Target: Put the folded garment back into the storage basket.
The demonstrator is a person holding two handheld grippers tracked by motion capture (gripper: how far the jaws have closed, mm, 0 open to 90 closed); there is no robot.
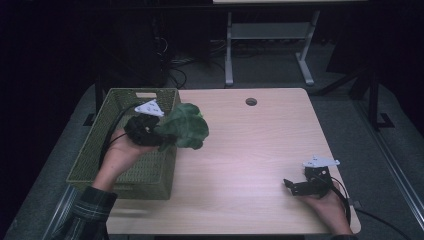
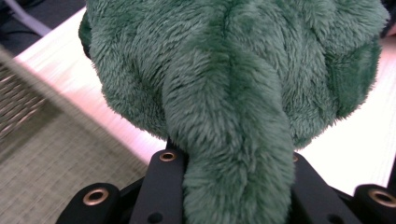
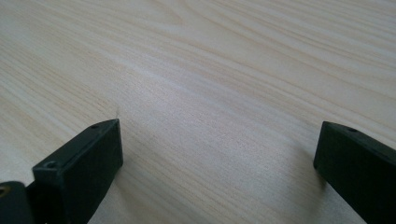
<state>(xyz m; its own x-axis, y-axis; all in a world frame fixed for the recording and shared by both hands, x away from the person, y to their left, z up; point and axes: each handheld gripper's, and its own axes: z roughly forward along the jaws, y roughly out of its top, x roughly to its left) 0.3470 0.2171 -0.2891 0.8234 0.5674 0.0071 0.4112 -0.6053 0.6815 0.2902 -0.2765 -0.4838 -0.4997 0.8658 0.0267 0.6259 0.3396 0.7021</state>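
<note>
The right hand-held gripper (image 1: pixel 296 187) rests near the front edge of the pale wooden surface (image 1: pixel 250 150), its jaws wide apart with nothing between them. Farther back, the left hand-held gripper (image 1: pixel 161 141) clamps the stalk of a dark green plush leafy vegetable (image 1: pixel 184 126) — lifted beside the rim of the green woven plastic basket (image 1: pixel 95 145).

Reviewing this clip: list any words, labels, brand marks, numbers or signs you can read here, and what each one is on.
None: no readable text shows in the high view or either gripper view.
The green plush toy, woven basket, wooden table, left tool and right tool carry no visible lettering.
The furniture beyond the table is too dark to tell.
</note>
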